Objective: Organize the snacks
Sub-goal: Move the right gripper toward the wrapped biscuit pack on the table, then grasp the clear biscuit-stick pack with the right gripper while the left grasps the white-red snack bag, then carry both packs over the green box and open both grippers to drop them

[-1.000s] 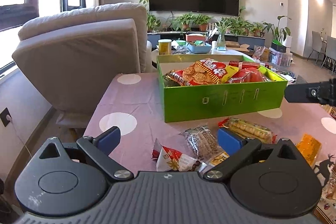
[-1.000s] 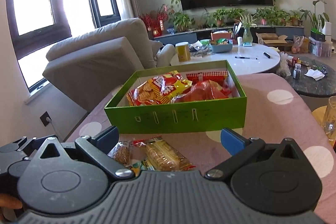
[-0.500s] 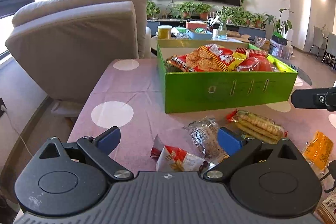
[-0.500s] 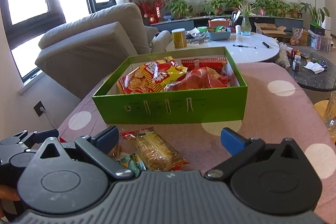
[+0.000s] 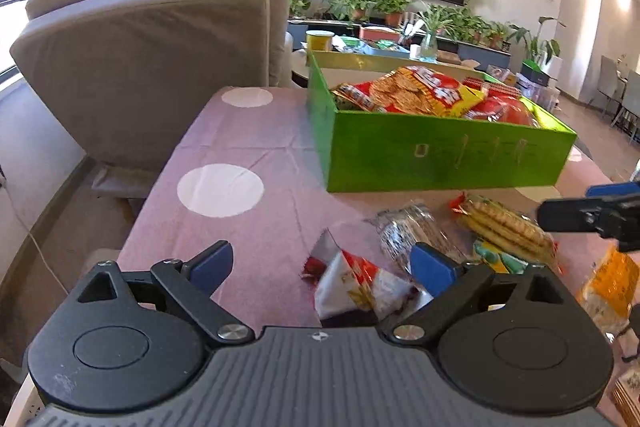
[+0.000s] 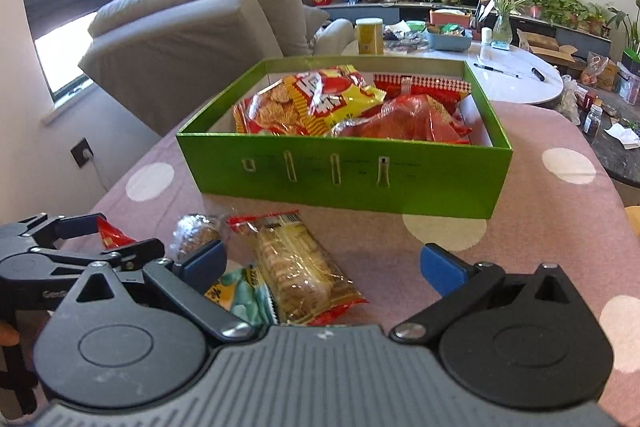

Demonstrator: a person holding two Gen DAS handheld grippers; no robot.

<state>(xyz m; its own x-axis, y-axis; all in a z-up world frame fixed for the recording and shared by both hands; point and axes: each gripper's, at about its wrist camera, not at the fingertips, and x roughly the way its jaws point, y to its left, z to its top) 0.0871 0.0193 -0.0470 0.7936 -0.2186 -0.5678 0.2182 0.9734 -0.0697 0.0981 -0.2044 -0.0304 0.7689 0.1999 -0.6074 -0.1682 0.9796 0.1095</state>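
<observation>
A green box (image 5: 440, 155) (image 6: 344, 175) holds a yellow-red cracker bag (image 5: 416, 91) (image 6: 316, 99) and red bags (image 6: 404, 119). Loose snacks lie in front of it: a red-and-white packet (image 5: 352, 279), a clear pack of brown biscuits (image 5: 408, 231) (image 6: 196, 233), a red-edged cracker pack (image 5: 504, 223) (image 6: 296, 267), a green-and-yellow packet (image 6: 236, 297) and an orange packet (image 5: 612, 279). My left gripper (image 5: 322, 263) is open and empty just above the red-and-white packet. My right gripper (image 6: 322, 263) is open and empty over the cracker pack.
The table has a pink cloth (image 5: 248, 195) with white dots. A grey sofa (image 5: 160, 43) stands behind its left edge. A white round table (image 6: 508, 75) with clutter stands beyond the box. The left gripper's body shows at the left of the right wrist view (image 6: 52, 247).
Both grippers have come lower and closer to the loose snacks in front of the box. Both stay open and empty. The snacks have not moved.
</observation>
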